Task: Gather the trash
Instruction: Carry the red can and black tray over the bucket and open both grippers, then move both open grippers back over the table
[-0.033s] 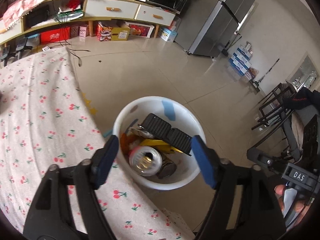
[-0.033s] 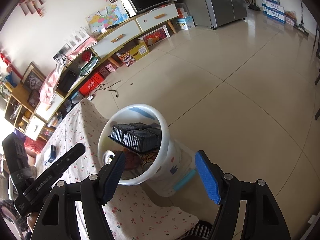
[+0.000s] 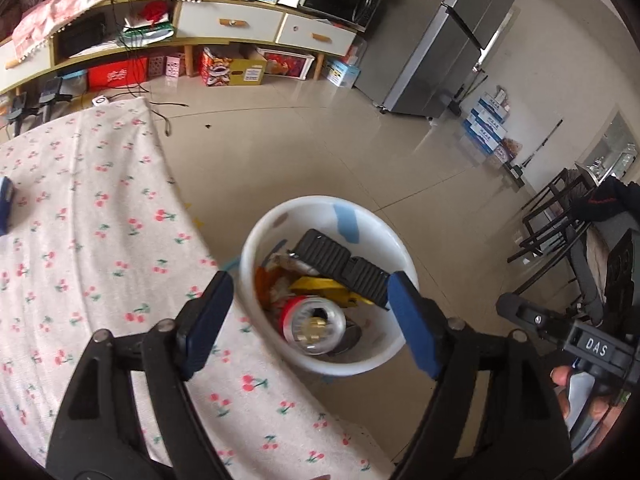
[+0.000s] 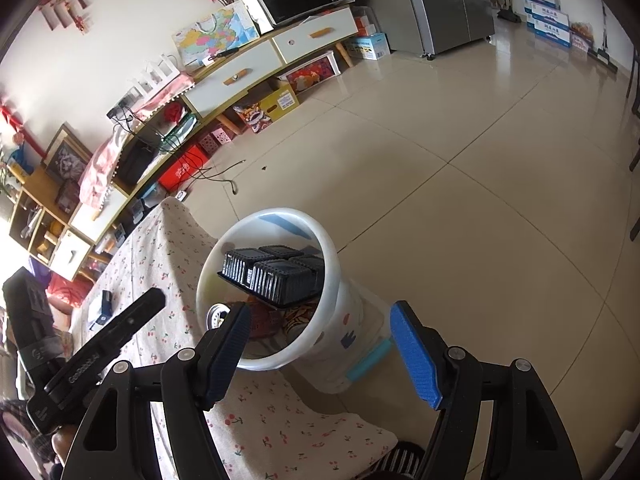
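White plastic forms the bin (image 3: 394,240), which stands on the floor tight against the edge of the table (image 3: 80,240) with its cherry-print cloth, probably so trash can go straight off the tabletop into it. In the left wrist view the left gripper (image 3: 310,326) hangs directly above the bin mouth, its jaws opening with nothing between them. Below lies a can (image 3: 314,324), end up, on top of the pile, which suggests it has just been let go. Around it sit a black ribbed tray (image 3: 344,262), a yellow wrapper (image 3: 320,286) and orange scraps. Part of a hand (image 3: 576,394) on the other tool shows at the right edge.

In the right wrist view the right gripper (image 4: 320,350) waits lower and to the side, jaws apart and empty, aimed at the bin (image 4: 332,280) wall. The tray (image 4: 276,276) rests tilted across the bin's top, with the can (image 4: 218,314) just showing beneath it. A small blue-and-white item (image 4: 100,308) remains on the table (image 4: 160,260), possibly the next pickup.
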The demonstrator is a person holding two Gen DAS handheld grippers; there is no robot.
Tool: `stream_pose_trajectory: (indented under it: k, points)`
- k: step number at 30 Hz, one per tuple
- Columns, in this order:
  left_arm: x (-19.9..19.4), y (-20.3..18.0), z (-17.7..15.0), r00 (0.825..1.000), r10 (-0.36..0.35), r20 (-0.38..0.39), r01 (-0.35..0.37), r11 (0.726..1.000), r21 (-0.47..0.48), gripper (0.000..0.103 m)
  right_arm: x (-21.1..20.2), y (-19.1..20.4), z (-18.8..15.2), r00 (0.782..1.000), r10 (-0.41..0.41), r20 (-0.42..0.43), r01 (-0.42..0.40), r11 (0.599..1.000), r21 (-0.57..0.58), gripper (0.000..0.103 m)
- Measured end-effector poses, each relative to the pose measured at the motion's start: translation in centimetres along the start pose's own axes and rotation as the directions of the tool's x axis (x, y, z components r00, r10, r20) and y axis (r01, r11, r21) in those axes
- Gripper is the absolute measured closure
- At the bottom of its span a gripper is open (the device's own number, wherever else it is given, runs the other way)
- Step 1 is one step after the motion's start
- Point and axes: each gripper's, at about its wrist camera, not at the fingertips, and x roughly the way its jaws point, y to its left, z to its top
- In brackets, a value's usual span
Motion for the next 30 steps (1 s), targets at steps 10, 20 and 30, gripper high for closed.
stream_pose_trajectory:
  k: [10,20,30]
  points:
    - [-5.2,5.5,-1.8,0.985,0.170,0.000,-0.170,0.984,-0.047,0.016,0.0,2.4,-0.2,1.000,0.011,-0.001,-0.011,0.998,-0.058,0.028]
    - [-9.5,11.0,-4.8,0.957,0.290,-0.013,-0.290,0.953,-0.081,0.010,0.8,6.8,-0.9,0.999,0.028,-0.026,-0.031,0.991,-0.132,0.024]
    - [-13.6,16.2,-7.1,0.923,0.383,-0.040,-0.385,0.915,-0.121,0.004,2.5,12.6,-2.8,0.997,0.020,-0.077,-0.038,0.970,-0.242,0.020]
